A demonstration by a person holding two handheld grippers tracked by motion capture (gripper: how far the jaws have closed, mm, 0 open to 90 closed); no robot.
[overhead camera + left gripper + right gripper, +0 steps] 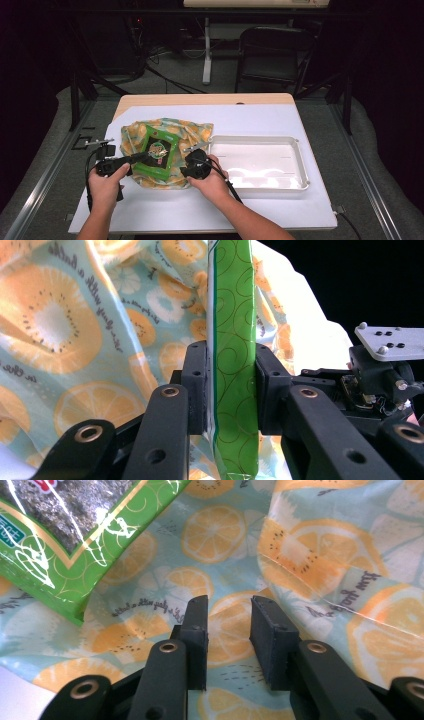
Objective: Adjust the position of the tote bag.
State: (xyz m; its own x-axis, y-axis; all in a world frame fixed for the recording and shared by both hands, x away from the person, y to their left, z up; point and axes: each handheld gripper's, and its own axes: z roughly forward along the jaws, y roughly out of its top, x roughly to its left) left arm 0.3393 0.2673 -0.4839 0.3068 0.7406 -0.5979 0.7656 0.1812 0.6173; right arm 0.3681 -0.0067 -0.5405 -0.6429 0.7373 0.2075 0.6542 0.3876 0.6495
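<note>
A green snack packet (159,151) lies on a cloth with an orange-slice print (187,132), left of the table's middle. My left gripper (142,157) comes in from the left and is shut on the packet's edge. In the left gripper view the green film (232,365) stands pinched between both pads (197,385). My right gripper (189,159) hovers at the packet's right side over the cloth. In the right gripper view its jaws (229,605) stand open over the printed cloth (320,555) with nothing between them, and the packet (75,530) sits to the upper left.
A white plastic tray (257,138) sits right of the cloth, close to my right hand. A white sheet (260,117) covers the wooden table. A black chair (272,50) and table legs stand on the floor beyond the far edge.
</note>
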